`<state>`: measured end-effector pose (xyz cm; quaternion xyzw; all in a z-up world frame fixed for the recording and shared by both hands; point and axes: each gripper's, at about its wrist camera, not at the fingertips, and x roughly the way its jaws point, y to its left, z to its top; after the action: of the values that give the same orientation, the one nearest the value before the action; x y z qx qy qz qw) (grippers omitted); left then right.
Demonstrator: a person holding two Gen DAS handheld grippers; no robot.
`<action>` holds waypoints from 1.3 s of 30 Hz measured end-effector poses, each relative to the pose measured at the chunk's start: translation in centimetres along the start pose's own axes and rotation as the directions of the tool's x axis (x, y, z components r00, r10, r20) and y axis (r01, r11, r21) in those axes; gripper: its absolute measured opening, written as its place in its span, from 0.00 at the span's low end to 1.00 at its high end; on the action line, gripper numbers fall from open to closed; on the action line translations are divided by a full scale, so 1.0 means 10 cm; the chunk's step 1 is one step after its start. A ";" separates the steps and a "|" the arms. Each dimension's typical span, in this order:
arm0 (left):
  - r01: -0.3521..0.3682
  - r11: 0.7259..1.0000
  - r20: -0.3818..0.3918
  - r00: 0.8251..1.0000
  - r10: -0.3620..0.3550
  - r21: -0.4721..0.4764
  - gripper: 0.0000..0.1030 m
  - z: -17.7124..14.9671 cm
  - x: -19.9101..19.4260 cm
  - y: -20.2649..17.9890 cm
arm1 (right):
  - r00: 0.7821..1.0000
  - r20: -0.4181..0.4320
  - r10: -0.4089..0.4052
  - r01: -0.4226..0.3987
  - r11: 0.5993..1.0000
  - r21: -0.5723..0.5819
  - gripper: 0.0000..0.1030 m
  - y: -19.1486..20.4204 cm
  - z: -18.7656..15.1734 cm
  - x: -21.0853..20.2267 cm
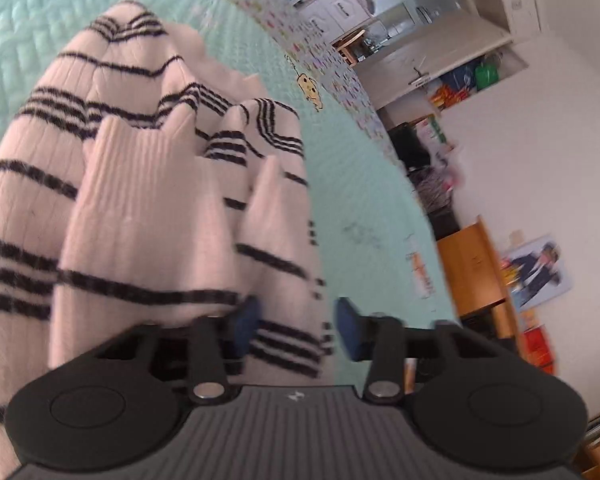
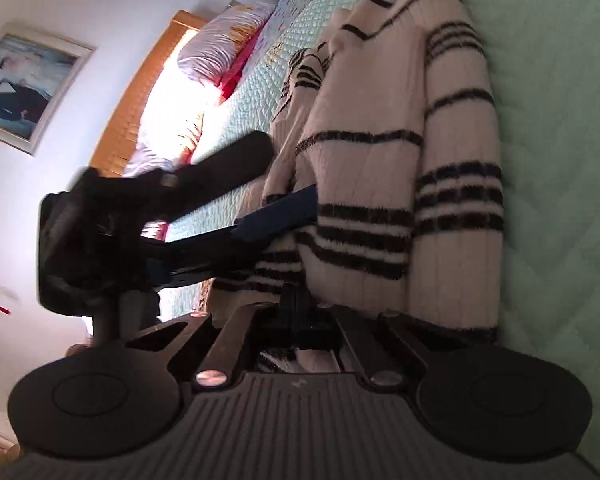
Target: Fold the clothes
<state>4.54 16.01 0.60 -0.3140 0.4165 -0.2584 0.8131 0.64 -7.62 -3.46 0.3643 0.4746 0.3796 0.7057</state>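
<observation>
1. Clearly, the task's thing is a white knitted sweater [image 1: 148, 200] with black stripes; it lies bunched in soft ridges on a bed with a pale green quilted cover [image 1: 360, 184], and part of its hem is lifted off the cover

2. The left gripper [image 1: 296, 328] points slightly down at the lower edge of the sweater. Its blue fingers [image 1: 348, 332] stand apart with a gap between them; the striped hem is in that gap, next to the left-hand pad, but I see no pad pressing on the cloth, so I read it as not yet gripping

3. The right gripper [image 2: 296, 312] is closed. Its fingers meet in the middle of its own view with the sweater [image 2: 400, 184] edge bunched right at them, so I judge that it pinches the hem; the exact contact is dark and partly hidden

4. In the right wrist view the other gripper comes in from the left, and one of its blue fingers [image 2: 280, 216] lies against the same sweater border

5. The step in hand, as I judge it, is taking hold of the bottom hem with both grippers before a fold; the garment is not flat yet and no neat fold is visible

6. The next move probably calls for the left fingers to close fully on the hem, on one layer only if possible, then for both hands to lift and pull the cloth evenly so it lies flat on the bed. The thick knit may slip or drag extra folds with it
</observation>
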 end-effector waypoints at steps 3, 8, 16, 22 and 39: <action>-0.007 1.000 0.003 1.000 0.007 -0.024 0.21 0.00 -0.03 0.06 | 0.999 0.002 -0.036 0.036 0.999 -0.030 0.00 0.09 0.00 -0.02; -0.001 1.000 0.037 0.999 0.002 -0.026 0.31 0.11 -0.23 -0.06 | 1.000 0.003 -0.009 0.009 0.999 -0.047 0.05 0.24 -0.02 -0.11; -0.016 0.999 0.150 0.988 0.022 -0.042 0.60 0.06 -0.39 0.05 | 0.996 0.057 0.076 -0.069 0.991 -0.114 0.37 0.37 -0.01 -0.20; -0.085 0.996 0.128 0.988 0.085 -0.006 0.58 0.17 -0.25 0.10 | 0.999 0.042 -0.023 0.024 0.999 -0.035 0.00 0.08 0.08 -0.02; -0.123 0.977 0.258 0.952 0.166 -0.174 0.64 0.03 -1.08 0.33 | 0.985 0.173 0.007 0.012 0.994 -0.109 0.50 0.57 0.31 -0.22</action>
<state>-0.26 25.65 3.96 -0.3774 0.3421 -0.1194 0.8522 1.95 -7.48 3.24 0.3560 0.3901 0.3710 0.7638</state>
